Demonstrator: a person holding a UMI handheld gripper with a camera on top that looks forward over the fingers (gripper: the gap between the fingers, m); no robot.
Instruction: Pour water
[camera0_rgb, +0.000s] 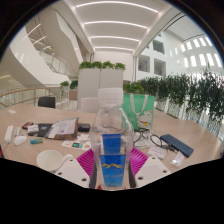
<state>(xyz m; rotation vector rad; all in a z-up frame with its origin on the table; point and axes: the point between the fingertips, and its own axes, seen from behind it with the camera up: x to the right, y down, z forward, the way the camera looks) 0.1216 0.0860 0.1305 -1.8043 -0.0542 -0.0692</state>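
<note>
A clear plastic water bottle (112, 135) with a blue label stands upright between my fingers, its cap reaching up above the desk line. My gripper (112, 168) is shut on the bottle, both magenta pads (87, 163) pressing against the label's sides. The bottle's base is hidden below the fingers. No cup or glass shows clearly; a white rounded object (48, 159) lies on the desk to the left of the fingers.
The desk (170, 165) holds a notebook (62, 128), a dark phone or tablet (176, 145), glasses (158, 140), a green bag (140, 105) and several small items. White planters (100, 80) with plants stand beyond, and a chair (46, 101) at left.
</note>
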